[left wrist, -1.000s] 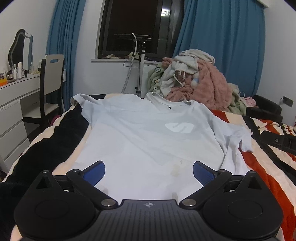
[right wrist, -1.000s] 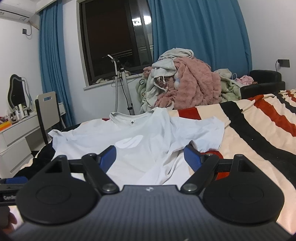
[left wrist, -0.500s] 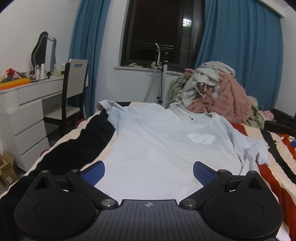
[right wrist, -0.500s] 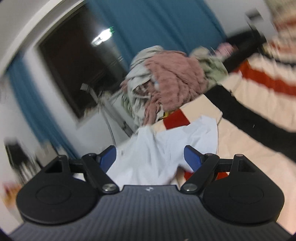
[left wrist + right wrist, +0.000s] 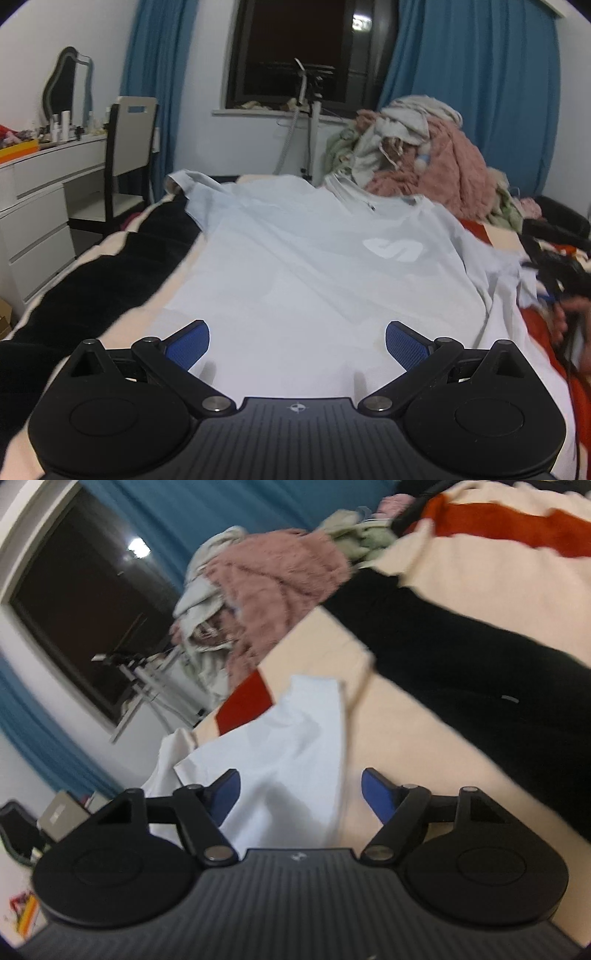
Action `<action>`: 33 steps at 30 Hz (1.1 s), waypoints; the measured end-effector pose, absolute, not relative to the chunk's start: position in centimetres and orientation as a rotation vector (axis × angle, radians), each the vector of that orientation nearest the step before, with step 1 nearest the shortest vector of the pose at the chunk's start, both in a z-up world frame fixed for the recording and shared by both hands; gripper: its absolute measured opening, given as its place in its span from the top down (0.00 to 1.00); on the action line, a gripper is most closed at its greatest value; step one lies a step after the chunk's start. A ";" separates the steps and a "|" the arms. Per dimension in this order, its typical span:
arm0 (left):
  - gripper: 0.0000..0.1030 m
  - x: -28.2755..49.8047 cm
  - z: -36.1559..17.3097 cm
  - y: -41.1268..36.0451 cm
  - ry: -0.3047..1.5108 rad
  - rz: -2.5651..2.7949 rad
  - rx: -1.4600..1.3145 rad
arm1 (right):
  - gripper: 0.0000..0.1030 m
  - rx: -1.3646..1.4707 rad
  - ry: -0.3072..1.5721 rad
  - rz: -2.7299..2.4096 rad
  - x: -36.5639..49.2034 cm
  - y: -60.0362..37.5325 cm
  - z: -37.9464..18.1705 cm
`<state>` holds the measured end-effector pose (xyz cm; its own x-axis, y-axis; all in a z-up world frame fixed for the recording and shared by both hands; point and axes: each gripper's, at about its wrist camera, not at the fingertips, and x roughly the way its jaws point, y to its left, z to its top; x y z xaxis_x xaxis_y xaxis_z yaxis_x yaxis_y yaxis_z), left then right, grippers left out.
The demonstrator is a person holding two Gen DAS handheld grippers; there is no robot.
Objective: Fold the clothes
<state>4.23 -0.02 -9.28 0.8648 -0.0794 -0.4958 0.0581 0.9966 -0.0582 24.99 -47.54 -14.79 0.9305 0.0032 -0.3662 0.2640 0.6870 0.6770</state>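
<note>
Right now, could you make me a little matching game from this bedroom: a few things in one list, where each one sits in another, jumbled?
Things:
1. pale T-shirt
2. pink fluffy heap
3. chair
4. left claw

Places:
A. piled at the far end of the bed, by the curtain
B. pushed up to the white dresser
C. spread flat on the striped bedspread
D. open, hovering over the shirt's near hem

Pairs: 1-C, 2-A, 3-B, 4-D

No legible text, numbers or brand names in either view — only a wordless white logo mark on the pale blue cotton T-shirt, far right chest.
</note>
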 end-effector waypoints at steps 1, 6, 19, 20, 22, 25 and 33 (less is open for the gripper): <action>0.01 4.5 -9.6 -0.2 0.528 -0.080 -0.031 | 0.41 0.780 0.346 -0.140 25.9 -47.3 -14.7; 0.01 5.6 -10.5 -0.8 0.569 -0.117 -0.041 | 0.93 0.538 0.291 -0.174 28.9 -45.6 -12.1; 0.01 6.8 -11.3 -2.5 0.557 -0.224 -0.023 | 0.87 0.207 0.420 -0.376 33.9 -51.3 -8.9; 0.01 6.8 -11.3 -2.5 0.557 -0.226 -0.026 | 0.67 0.217 0.428 -0.373 33.7 -51.4 -9.1; 0.01 6.9 -11.2 -2.4 0.554 -0.230 -0.032 | 0.10 0.236 0.445 -0.365 33.3 -51.5 -9.6; 0.01 6.6 -10.8 -2.2 0.541 -0.243 -0.042 | 0.01 0.252 0.444 -0.359 31.6 -51.0 -9.6; 0.02 4.1 -9.2 -2.4 0.505 -0.307 -0.039 | 0.01 0.329 0.345 -0.350 19.2 -46.3 -2.2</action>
